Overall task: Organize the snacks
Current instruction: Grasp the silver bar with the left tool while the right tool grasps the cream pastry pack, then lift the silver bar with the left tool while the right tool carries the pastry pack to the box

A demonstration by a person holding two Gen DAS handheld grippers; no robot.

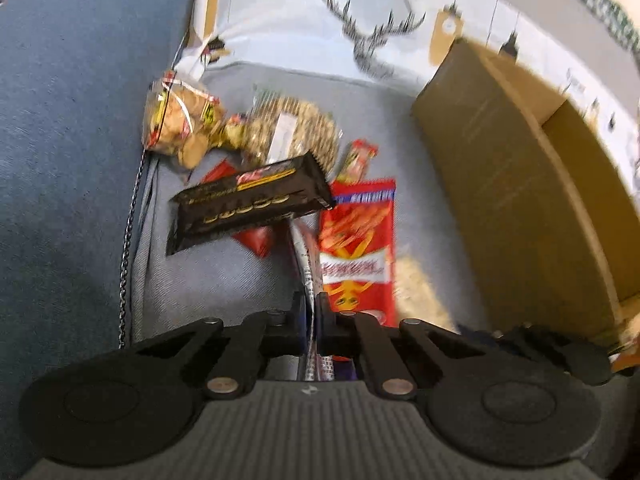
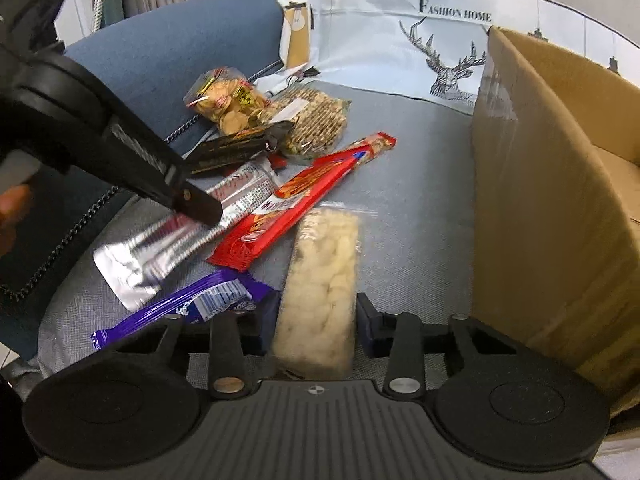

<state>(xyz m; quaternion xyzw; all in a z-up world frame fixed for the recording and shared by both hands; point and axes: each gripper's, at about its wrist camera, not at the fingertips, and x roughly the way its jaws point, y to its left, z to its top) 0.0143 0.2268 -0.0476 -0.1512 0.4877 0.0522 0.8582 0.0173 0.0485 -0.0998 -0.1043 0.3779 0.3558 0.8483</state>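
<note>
Left gripper fingers pinched shut on silver wrapper. Right gripper fingers part-open, straddling pale cracker pack without visible pad contact; pack's long axis runs straight ahead between fingers. Cardboard box right, near.

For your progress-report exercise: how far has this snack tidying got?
Done: nothing visible; the part of the box that shows holds no snacks. In hand: left gripper pinches the silver packet; right gripper straddles the pale packet, grip unclear. Left: red packet, biscuits and others on the sofa.
</note>
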